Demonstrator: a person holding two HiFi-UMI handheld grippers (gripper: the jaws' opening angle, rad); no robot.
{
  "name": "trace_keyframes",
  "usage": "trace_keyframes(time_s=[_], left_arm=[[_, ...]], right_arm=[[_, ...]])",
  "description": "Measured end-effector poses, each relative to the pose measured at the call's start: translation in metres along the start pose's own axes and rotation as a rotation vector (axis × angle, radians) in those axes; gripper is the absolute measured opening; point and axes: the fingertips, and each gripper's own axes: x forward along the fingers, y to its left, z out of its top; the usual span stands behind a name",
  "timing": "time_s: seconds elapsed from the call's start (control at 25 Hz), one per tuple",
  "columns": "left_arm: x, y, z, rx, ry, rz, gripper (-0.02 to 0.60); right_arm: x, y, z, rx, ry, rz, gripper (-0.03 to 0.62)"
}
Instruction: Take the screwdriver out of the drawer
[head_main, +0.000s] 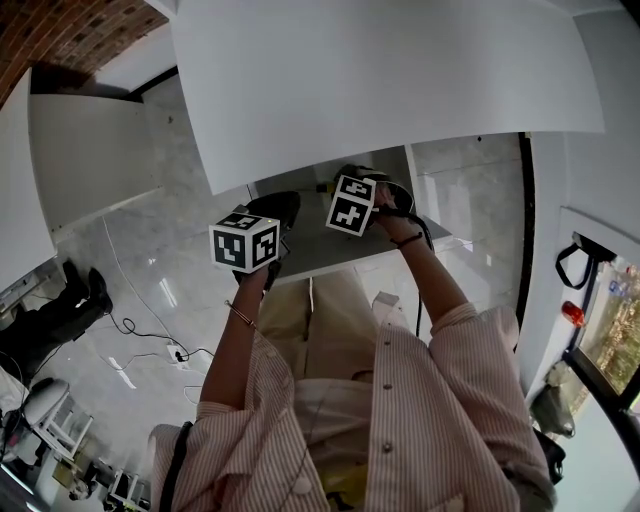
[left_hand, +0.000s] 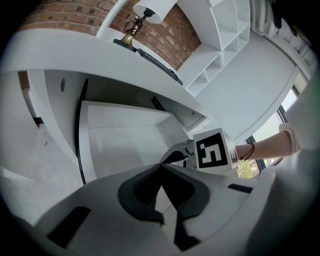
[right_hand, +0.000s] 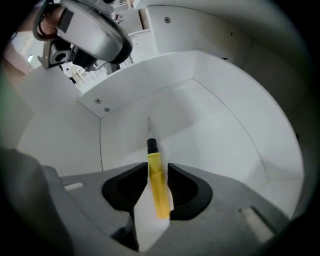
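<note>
In the right gripper view a yellow-handled screwdriver (right_hand: 158, 184) with a black collar and thin metal tip lies between the jaws, pointing away over the white drawer floor (right_hand: 200, 125). My right gripper (right_hand: 159, 172) is shut on its handle. The head view shows that gripper (head_main: 362, 198) reaching into the open drawer (head_main: 325, 252) under the white desk top (head_main: 380, 80). My left gripper (head_main: 268, 218) hovers beside it at the drawer's left front. Its jaws (left_hand: 161, 168) meet at the tips with nothing between them. The right gripper's marker cube (left_hand: 215, 150) shows just beyond.
A brass-based lamp (left_hand: 131, 31) and a dark keyboard (left_hand: 160, 64) sit on the desk top, with white shelves (left_hand: 225, 25) against a brick wall behind. On the tiled floor lie cables with a power strip (head_main: 176, 353) and black boots (head_main: 72, 292).
</note>
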Motion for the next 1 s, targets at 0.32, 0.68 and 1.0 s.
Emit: trace_keyframes(time_s=[0.32, 0.68, 1.0], left_arm=[[0.000, 0.000, -0.002, -0.001, -0.001, 0.000, 0.000], [-0.011, -0.002, 0.001, 0.017, -0.023, 0.000, 0.000], [-0.034, -0.022, 0.011, 0.076, -0.075, -0.034, 0.000]], right_arm=[[0.002, -0.002, -0.004, -0.078, 0.035, -0.061, 0.083], [-0.013, -0.001, 0.002, -0.108, 0.029, -0.082, 0.081], [-0.051, -0.002, 0.013, -0.096, 0.001, -0.137, 0.081]])
